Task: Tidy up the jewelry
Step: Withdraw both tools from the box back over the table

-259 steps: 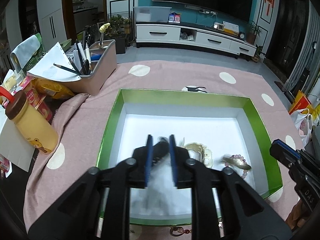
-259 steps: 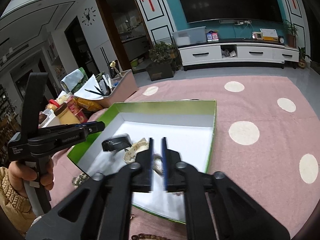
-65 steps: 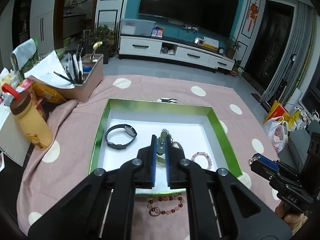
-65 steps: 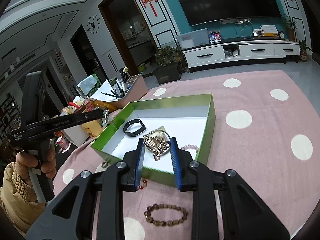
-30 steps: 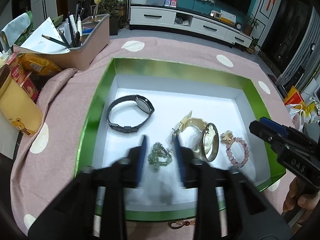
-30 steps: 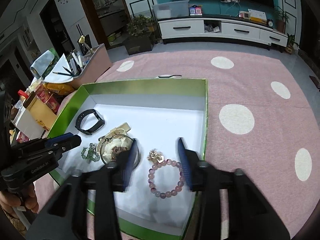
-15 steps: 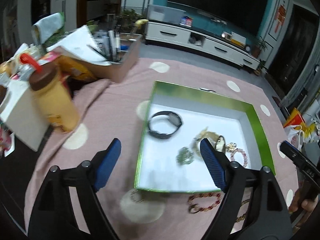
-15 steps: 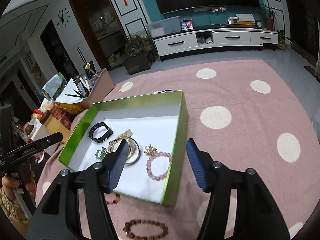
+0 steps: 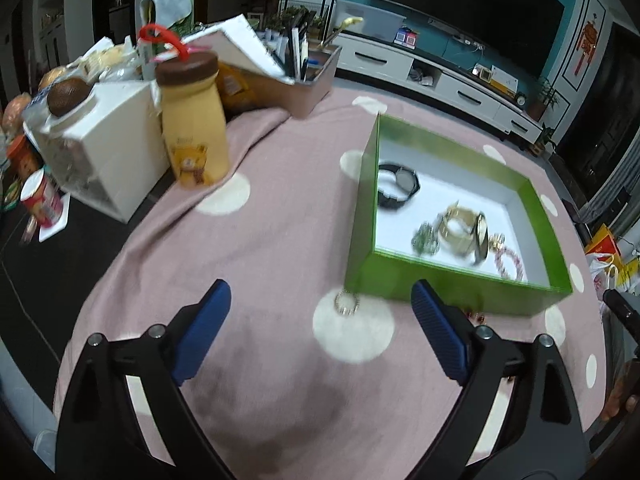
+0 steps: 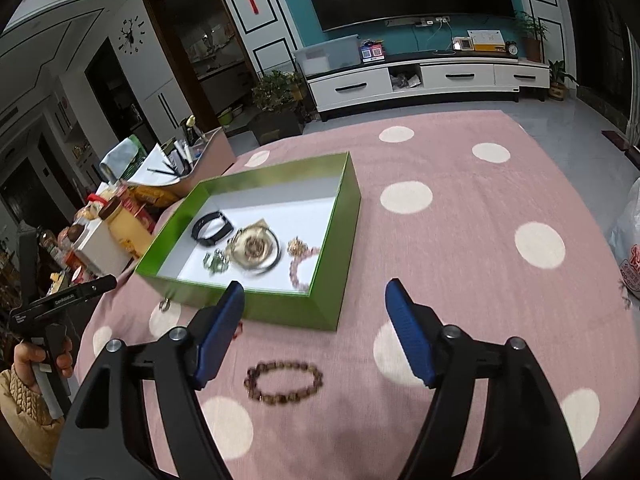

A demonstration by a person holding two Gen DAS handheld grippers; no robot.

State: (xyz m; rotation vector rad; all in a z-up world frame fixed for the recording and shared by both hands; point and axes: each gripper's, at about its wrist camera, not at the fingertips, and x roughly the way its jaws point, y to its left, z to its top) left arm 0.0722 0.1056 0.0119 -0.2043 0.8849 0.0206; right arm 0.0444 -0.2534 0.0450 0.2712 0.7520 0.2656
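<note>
Both grippers empty, jaws spread, pulled clear of the box between pickups.

Left wrist view: left gripper [image 9: 322, 312] stands wide, its jaws having just been opening, nothing between them; it hangs over the pink dotted cloth [image 9: 260, 248]. Small ring [image 9: 346, 303] lies just ahead between the fingertips, touching the near corner of the green box [image 9: 440, 276], likely the next pickup, hence the spread. Ahead and right, inside the box: black watch [image 9: 398, 186], green bead cluster [image 9: 426, 239], gold bangle [image 9: 464, 230], pink bead bracelet [image 9: 510, 261].

Right wrist view: right gripper [image 10: 314, 306] also open and empty, jaws just widened. Brown bead bracelet [image 10: 285, 382] lies on the cloth below and between the fingers, outside the box, so probably its target. Box sits ahead-left.
</note>
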